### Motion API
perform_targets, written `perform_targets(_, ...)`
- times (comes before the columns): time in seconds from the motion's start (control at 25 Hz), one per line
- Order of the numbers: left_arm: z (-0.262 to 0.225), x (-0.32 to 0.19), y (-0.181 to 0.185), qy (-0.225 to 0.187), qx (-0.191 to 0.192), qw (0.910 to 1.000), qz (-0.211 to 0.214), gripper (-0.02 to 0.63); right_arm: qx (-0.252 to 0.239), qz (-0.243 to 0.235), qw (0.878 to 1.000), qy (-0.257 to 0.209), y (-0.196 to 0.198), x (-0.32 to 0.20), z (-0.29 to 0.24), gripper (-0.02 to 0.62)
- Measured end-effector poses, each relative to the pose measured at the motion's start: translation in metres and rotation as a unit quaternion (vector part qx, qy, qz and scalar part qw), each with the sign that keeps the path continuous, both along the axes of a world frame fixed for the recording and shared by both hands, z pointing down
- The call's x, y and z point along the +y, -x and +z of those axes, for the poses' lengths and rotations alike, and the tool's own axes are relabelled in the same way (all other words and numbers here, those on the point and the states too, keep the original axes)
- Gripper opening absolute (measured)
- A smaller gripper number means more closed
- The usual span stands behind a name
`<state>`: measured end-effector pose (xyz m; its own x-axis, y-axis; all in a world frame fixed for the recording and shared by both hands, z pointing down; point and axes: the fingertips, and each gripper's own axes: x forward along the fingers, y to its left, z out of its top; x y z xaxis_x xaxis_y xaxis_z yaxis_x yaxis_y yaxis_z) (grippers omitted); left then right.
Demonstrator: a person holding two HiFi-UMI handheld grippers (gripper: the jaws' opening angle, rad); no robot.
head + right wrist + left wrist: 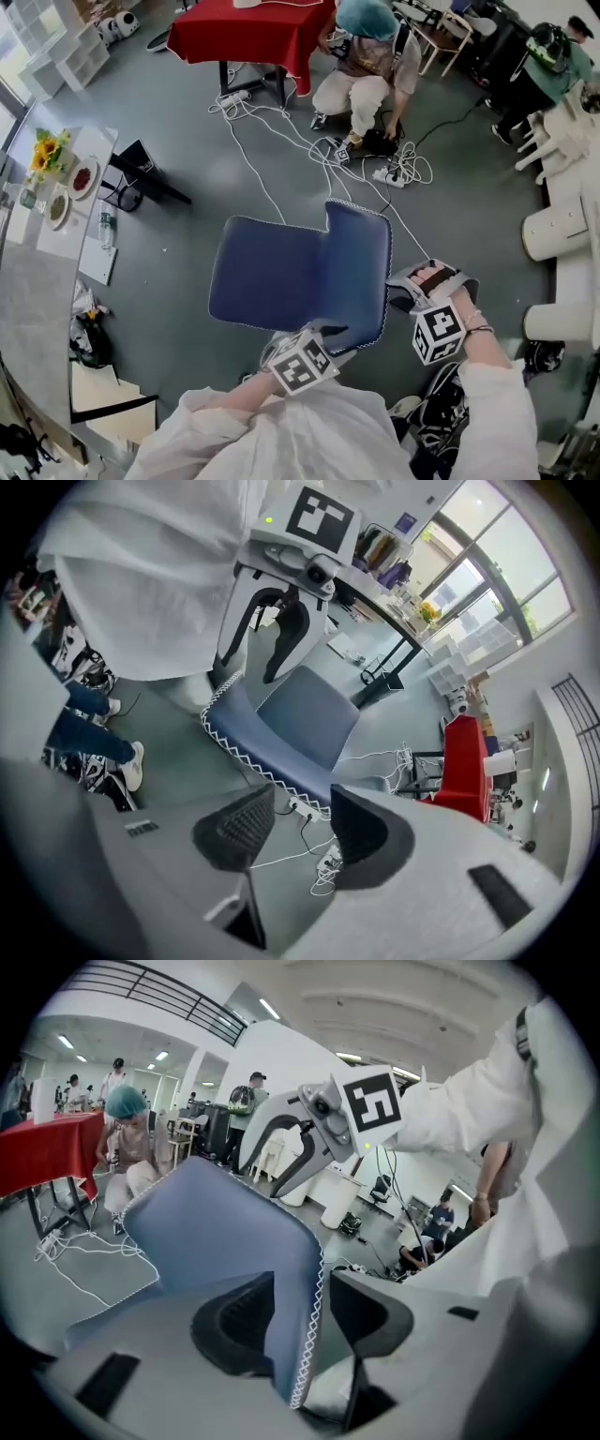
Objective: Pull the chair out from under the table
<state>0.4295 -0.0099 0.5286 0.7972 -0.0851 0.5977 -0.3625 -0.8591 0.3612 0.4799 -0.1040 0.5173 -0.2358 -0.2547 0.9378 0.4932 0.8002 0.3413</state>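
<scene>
- Table (pixel 33 300): left edge of the head view, set with plates and flowers.
- Chair (pixel 281 277): centre of the head view, on open floor, well apart from the table. The seat lies toward the left and the back toward the right. Judged from this position, the pull-out is done.
- Handling (judgement): the blue padded cover gives under the pads, while the frame beneath is stiff. The weight looks moderate, so slide the chair rather than lift it. Take hold at the top rim of the back, where the stitched edge is thin enough to fit between the jaws.
- Left gripper (pixel 328 333): lower centre, at the rim of the back. The stitched edge stands between its fingers, but a gap shows beside one pad, so the fingers are spread and not clamping.
- Right gripper (pixel 433 281): just right of the chair, pointing steeply down. Its fingers are spread and hold nothing; only floor and cables show between them.
</scene>
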Motion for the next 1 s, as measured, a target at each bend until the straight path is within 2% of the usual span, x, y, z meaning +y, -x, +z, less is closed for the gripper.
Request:
perform_targets(0.08, -0.013, -0.006, 0.01, -0.007, 0.01, 0.9999, -0.009, 0.181, -0.014, 0.024, 1.0, -0.009, 0.001, 0.001, -0.012, 0.178)
perform_targets(0.16, -0.025, -0.009, 0.018, -0.008, 0.026, 0.9996, -0.012, 0.179, -0.059, 0.071, 0.996, -0.009, 0.008, 0.0, -0.029, 0.178)
perform_targets(0.28, -0.044, -0.011, 0.029, 0.001, 0.051, 0.9986, -0.014, 0.164, -0.16, 0.155, 0.975, 0.008, 0.032, 0.002, -0.063, 0.179)
perform_targets(0.4, -0.062, -0.019, 0.038, -0.013, 0.071, 0.9969, -0.029, 0.137, -0.216, 0.199, 0.956, 0.004, 0.046, 0.003, -0.083, 0.179)
perform_targets(0.52, -0.08, -0.029, 0.046, -0.032, 0.084, 0.9948, -0.049, 0.101, -0.29, 0.236, 0.927, 0.002, 0.062, 0.003, -0.104, 0.172)
perform_targets(0.56, -0.086, -0.031, 0.049, -0.036, 0.09, 0.9937, -0.057, 0.088, -0.316, 0.245, 0.917, 0.004, 0.068, 0.004, -0.112, 0.147)
perform_targets(0.68, -0.11, -0.04, 0.054, -0.046, 0.118, 0.9891, -0.074, 0.066, -0.38, 0.26, 0.888, 0.018, 0.089, 0.011, -0.131, 0.136)
perform_targets(0.92, -0.15, -0.058, 0.064, -0.08, 0.164, 0.9779, -0.102, 0.054, -0.484, 0.291, 0.822, 0.071, 0.115, 0.019, -0.152, 0.123)
perform_targets(1.0, -0.16, -0.062, 0.067, -0.086, 0.183, 0.973, -0.111, 0.045, -0.505, 0.3, 0.805, 0.082, 0.116, 0.02, -0.157, 0.12)
